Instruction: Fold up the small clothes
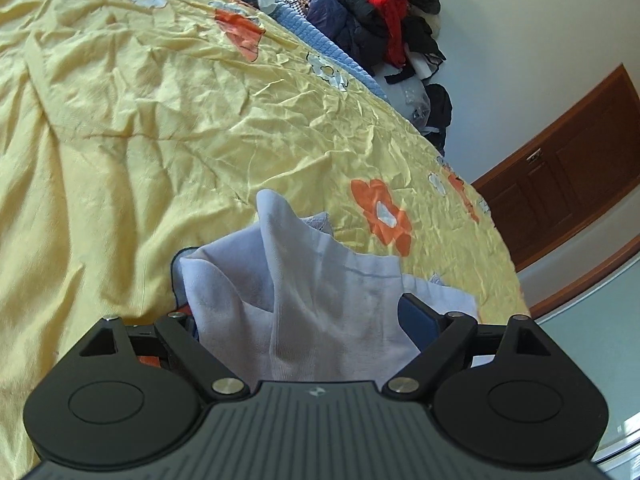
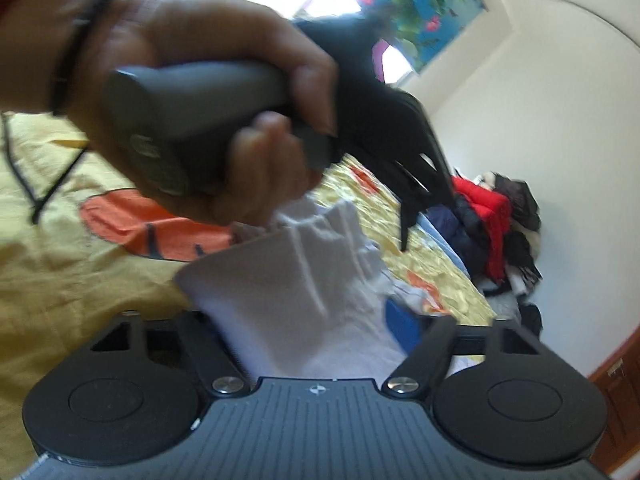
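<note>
A small white garment is bunched between the fingers of my left gripper, which is shut on it and holds it above the yellow flowered bedsheet. A blue pad shows on the right finger. In the right wrist view the same white garment fills the jaws of my right gripper, which is shut on it. The hand holding the left gripper's handle is close in front of the right camera. The fingertips of both grippers are hidden by cloth.
A pile of red, navy and black clothes lies at the bed's far end, also in the right wrist view. A blue knitted blanket lies beside it. A wooden door is at the right.
</note>
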{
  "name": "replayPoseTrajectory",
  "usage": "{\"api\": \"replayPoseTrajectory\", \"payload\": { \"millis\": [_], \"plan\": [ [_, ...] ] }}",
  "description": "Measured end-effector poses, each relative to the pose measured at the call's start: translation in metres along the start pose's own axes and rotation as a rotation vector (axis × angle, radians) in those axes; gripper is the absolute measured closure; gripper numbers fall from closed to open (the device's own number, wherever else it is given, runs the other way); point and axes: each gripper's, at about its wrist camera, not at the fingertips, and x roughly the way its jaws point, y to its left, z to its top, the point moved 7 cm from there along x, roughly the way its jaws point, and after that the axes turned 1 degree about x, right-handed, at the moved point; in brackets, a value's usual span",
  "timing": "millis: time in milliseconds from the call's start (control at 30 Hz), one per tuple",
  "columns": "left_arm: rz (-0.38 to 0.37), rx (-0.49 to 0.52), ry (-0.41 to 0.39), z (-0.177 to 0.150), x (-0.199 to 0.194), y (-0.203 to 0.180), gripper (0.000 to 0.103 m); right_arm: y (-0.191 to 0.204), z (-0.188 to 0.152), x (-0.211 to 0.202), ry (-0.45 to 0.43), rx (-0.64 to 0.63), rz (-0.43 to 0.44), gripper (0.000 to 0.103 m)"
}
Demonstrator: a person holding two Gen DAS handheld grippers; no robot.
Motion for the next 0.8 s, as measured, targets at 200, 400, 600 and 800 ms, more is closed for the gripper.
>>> {"api": "replayPoseTrajectory", "payload": {
  "millis": [200, 400, 600, 800],
  "plan": [
    [0.099, 0.065, -0.014, 0.001, 0.002, 0.0, 0.05, 0.021, 0.0, 0.001, -0.002, -0.113, 0.001, 0.081],
    [0.095, 0.01, -0.005, 0.002, 0.002, 0.014, 0.088, 0.02, 0.001, 0.002, 0.001, -0.108, 0.021, 0.086],
    [0.138, 0.053, -0.032, 0.002, -0.009, -0.002, 0.094, 0.0, 0.005, -0.001, -0.026, -0.027, 0.074, 0.089],
    [0.2, 0.144, -0.039, 0.005, -0.019, -0.029, 0.095, -0.026, 0.004, -0.013, -0.089, 0.057, 0.068, 0.091]
  ]
}}
